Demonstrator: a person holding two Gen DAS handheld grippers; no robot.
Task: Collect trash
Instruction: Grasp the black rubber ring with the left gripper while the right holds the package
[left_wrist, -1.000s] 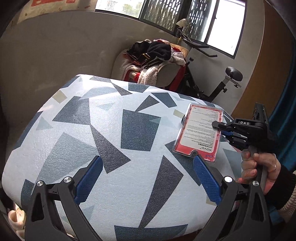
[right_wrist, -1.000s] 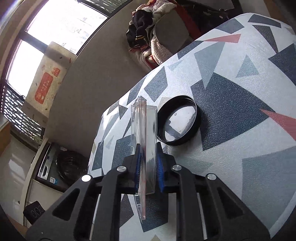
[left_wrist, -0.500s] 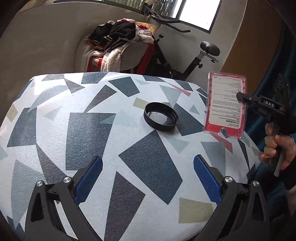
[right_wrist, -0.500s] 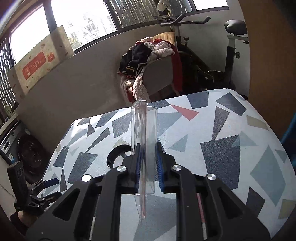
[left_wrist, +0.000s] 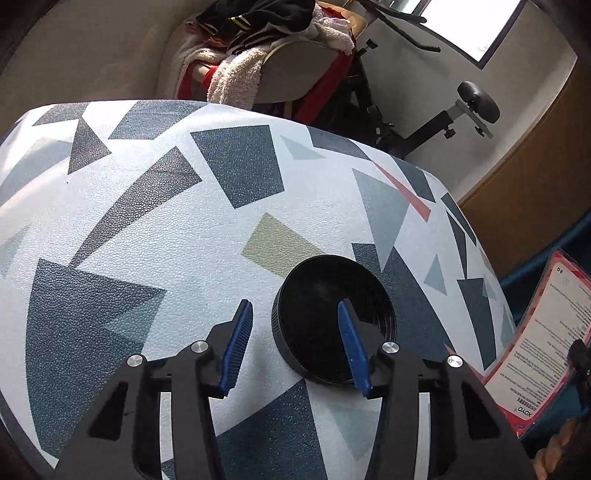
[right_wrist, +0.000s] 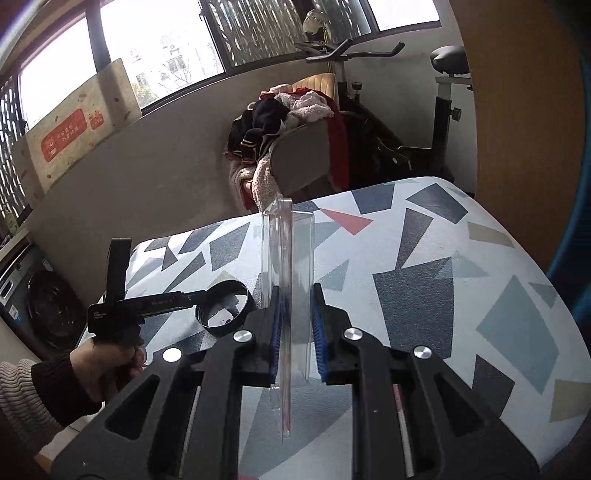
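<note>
A black round lid (left_wrist: 334, 321) lies open side up on the patterned table (left_wrist: 155, 236). My left gripper (left_wrist: 295, 347) is open, its jaws astride the lid's left rim: the right finger inside the lid, the left finger outside. My right gripper (right_wrist: 295, 325) is shut on a clear plastic package with a red card (right_wrist: 290, 280), held upright on edge above the table. The package also shows at the right edge of the left wrist view (left_wrist: 535, 350). The right wrist view shows the lid (right_wrist: 223, 308) with the left gripper (right_wrist: 201, 295) at it.
Behind the table stands a chair piled with clothes (left_wrist: 269, 48) and an exercise bike (right_wrist: 443, 110). A wooden panel (left_wrist: 535, 177) is at the right. A cardboard sheet (right_wrist: 74, 129) leans at the window. A dark appliance (right_wrist: 44, 302) sits low at the left.
My left gripper has moved in low over the table to the black lid and narrowed its jaws around the lid's rim. My right gripper has drawn the package back from the table.
</note>
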